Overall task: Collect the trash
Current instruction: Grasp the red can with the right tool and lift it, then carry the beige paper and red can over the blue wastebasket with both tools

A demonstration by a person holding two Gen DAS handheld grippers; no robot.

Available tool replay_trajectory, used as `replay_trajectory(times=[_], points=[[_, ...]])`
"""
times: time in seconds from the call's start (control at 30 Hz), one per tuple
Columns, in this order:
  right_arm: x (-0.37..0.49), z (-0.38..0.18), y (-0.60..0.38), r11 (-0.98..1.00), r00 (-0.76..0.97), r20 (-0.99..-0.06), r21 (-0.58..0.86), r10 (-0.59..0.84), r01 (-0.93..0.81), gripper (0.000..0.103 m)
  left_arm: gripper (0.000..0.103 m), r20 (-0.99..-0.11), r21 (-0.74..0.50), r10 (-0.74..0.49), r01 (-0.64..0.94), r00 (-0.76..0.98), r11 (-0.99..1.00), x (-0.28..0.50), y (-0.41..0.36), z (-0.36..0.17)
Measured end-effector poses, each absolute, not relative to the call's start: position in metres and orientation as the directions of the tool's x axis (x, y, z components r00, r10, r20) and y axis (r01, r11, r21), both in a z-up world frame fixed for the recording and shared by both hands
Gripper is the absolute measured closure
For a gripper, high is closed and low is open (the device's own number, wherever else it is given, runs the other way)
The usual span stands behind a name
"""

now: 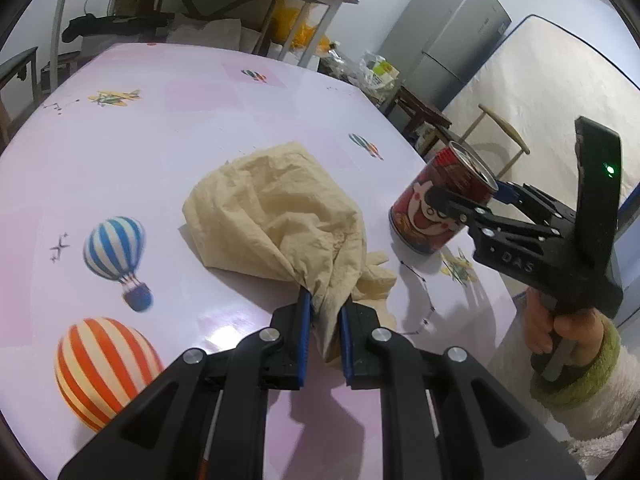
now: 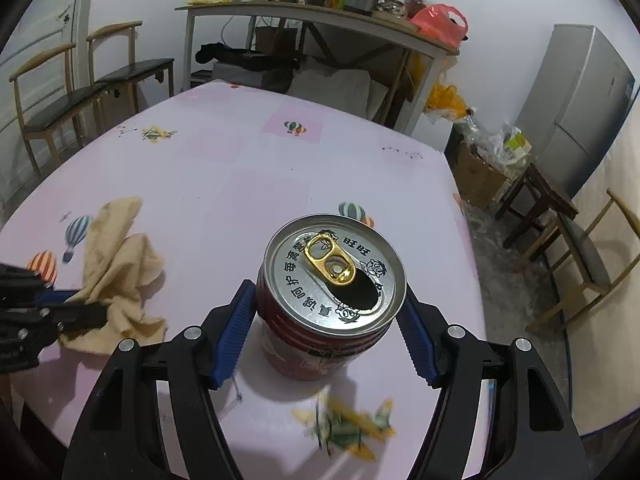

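Note:
A crumpled beige paper napkin (image 1: 276, 216) lies on the pink balloon-print table (image 1: 160, 140). My left gripper (image 1: 326, 300) is shut on the napkin's near corner, which bunches up between the blue pads. An opened red drink can (image 1: 420, 216) is tilted at the table's right side, and my right gripper (image 1: 468, 194) is shut on its upper part. In the right wrist view the can (image 2: 332, 268) fills the space between the blue pads of the right gripper (image 2: 326, 286), top and gold pull tab facing the camera. The napkin (image 2: 116, 264) and left gripper (image 2: 86, 306) show at the left there.
A person's hand (image 1: 560, 332) in a fleecy sleeve holds the right gripper. Past the table's far edge stands a side table (image 2: 320, 12) with jars and a cooker. Chairs (image 2: 60, 92) stand left; a fridge (image 2: 580, 112), stool (image 2: 536, 196) and box of rubbish (image 2: 480, 176) stand right.

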State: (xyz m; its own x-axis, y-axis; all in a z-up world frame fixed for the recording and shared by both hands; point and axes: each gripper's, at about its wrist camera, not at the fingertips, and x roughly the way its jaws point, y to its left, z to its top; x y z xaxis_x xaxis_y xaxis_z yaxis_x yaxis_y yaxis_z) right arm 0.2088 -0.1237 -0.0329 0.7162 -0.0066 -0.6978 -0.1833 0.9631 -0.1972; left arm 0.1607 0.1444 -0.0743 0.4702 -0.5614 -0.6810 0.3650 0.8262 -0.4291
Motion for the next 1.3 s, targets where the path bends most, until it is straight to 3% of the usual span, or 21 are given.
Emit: replay_trajectory(times=[0.27,0.4,0.53,0.77,1.07,1.3], points=[[0.223,-0.026,-0.138,0.979,0.671,-0.729,-0.003,0.136,-0.202,0.027,0.091,-0.696,-0.395,-0.537,0.371,0.476,0.84,0.161,0.131,-0.071],[0.218,-0.026,-0.141,0.982,0.669,-0.724,0.062,0.168,-0.181,0.026,0.091,-0.698,-0.391,-0.529,0.361,0.484,0.847,0.159,0.13,-0.072],[0.215,-0.028,-0.144,0.98,0.659,-0.728,0.106,0.191,-0.166,0.04,0.091,-0.697,-0.373,-0.52,0.37,0.493,0.851,0.156,0.128,-0.069],[0.206,-0.024,-0.158,0.977,0.677,-0.704,0.167,0.215,-0.137,0.04,0.091,-0.692,-0.332,-0.507,0.396,0.515,0.856,0.152,0.12,-0.052],[0.17,-0.004,-0.215,0.972,0.743,-0.646,0.236,0.175,-0.024,0.04,0.091,-0.67,-0.287,-0.557,0.522,0.49,0.803,0.156,0.068,-0.022],[0.116,0.006,-0.308,0.939,0.791,-0.611,0.291,0.037,0.181,0.04,0.091,-0.669,-0.26,-0.638,0.684,0.381,0.681,0.159,-0.03,-0.001]])
